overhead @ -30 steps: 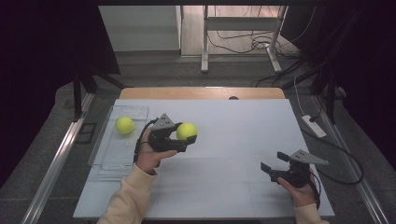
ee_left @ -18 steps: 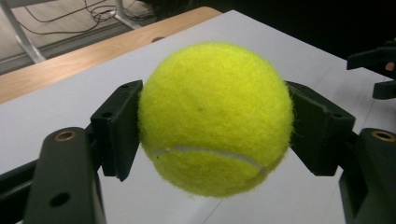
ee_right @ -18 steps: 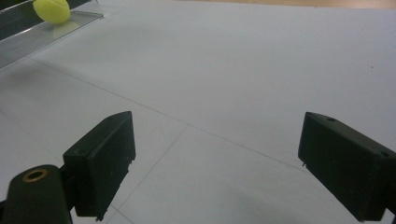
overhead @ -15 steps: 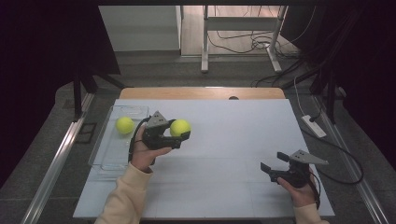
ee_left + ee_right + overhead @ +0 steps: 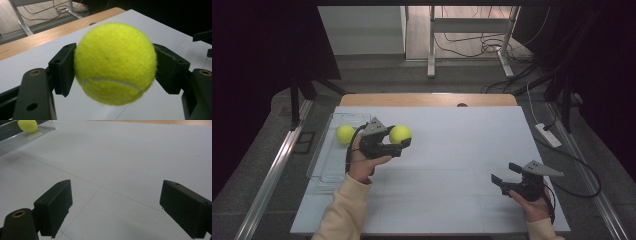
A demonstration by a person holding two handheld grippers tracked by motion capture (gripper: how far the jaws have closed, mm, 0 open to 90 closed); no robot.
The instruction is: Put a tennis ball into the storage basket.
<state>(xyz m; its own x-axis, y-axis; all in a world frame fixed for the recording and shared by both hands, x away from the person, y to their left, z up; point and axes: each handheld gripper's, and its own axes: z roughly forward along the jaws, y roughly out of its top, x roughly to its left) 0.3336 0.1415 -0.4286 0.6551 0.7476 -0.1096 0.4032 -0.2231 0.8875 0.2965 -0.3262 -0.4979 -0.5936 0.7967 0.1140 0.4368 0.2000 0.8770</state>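
My left gripper (image 5: 401,138) is shut on a yellow tennis ball (image 5: 400,133) and holds it above the white table, just right of a clear plastic tray (image 5: 319,156). In the left gripper view both black pads press the sides of the tennis ball (image 5: 115,62), with the left gripper (image 5: 115,75) pointing across the table. A second tennis ball (image 5: 345,133) lies in the far end of the tray, and the right gripper view shows this ball (image 5: 27,125) far off. My right gripper (image 5: 503,173) rests low at the table's near right, open, with nothing between its jaws (image 5: 116,205).
The white tabletop (image 5: 452,150) has a wooden strip (image 5: 427,99) along its far edge. A white power strip (image 5: 547,134) and cables lie on the floor to the right. Metal stand legs (image 5: 431,40) rise beyond the table.
My left gripper has carried the tennis ball a little to the left and farther away, closer to the tray. The right gripper has stayed put.
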